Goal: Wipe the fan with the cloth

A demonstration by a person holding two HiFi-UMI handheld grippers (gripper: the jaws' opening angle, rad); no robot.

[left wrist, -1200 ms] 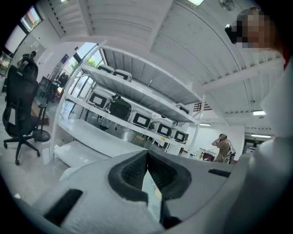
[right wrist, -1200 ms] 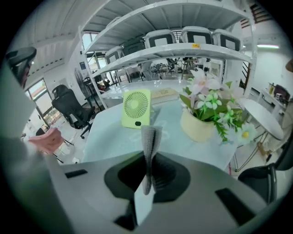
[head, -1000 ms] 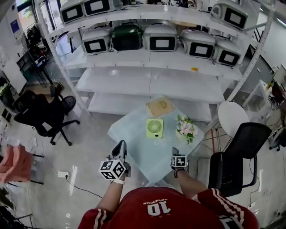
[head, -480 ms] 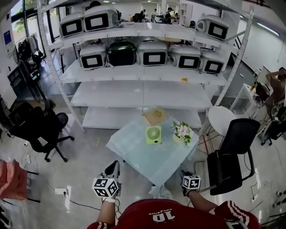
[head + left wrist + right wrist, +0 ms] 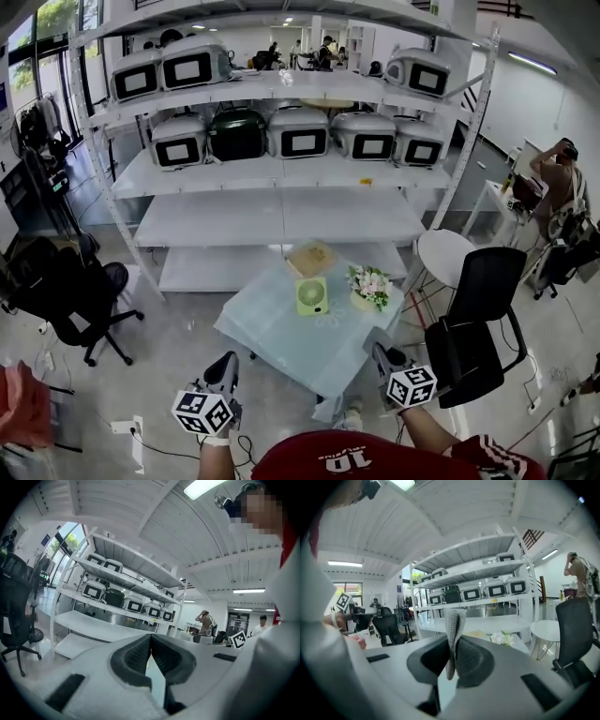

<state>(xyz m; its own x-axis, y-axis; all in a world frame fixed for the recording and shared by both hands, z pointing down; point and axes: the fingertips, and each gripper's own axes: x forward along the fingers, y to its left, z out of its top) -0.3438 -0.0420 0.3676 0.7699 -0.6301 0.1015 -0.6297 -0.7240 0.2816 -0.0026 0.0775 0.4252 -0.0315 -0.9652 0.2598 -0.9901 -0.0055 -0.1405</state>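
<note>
A small green fan (image 5: 311, 296) stands upright on the glass-topped low table (image 5: 267, 339), well ahead of both grippers. My left gripper (image 5: 225, 366) hangs off the table's near-left corner; in the left gripper view its jaws (image 5: 150, 641) are shut with nothing between them. My right gripper (image 5: 380, 354) is off the table's near-right edge. In the right gripper view it (image 5: 453, 654) is shut on a narrow fold of grey-white checked cloth (image 5: 453, 625) that sticks up from the jaws. In the head view the cloth cannot be made out.
A bunch of flowers (image 5: 368, 284) sits right of the fan, and a flat tan thing (image 5: 310, 259) lies behind it. White shelving (image 5: 281, 211) with several appliances stands beyond. A black chair (image 5: 473, 323) and a round white table (image 5: 445, 253) are at right, an office chair (image 5: 66, 300) at left.
The person has backed away from the table: fan and table look smaller and farther off. Both grippers have dropped lower in the head view and spread wider apart.
</note>
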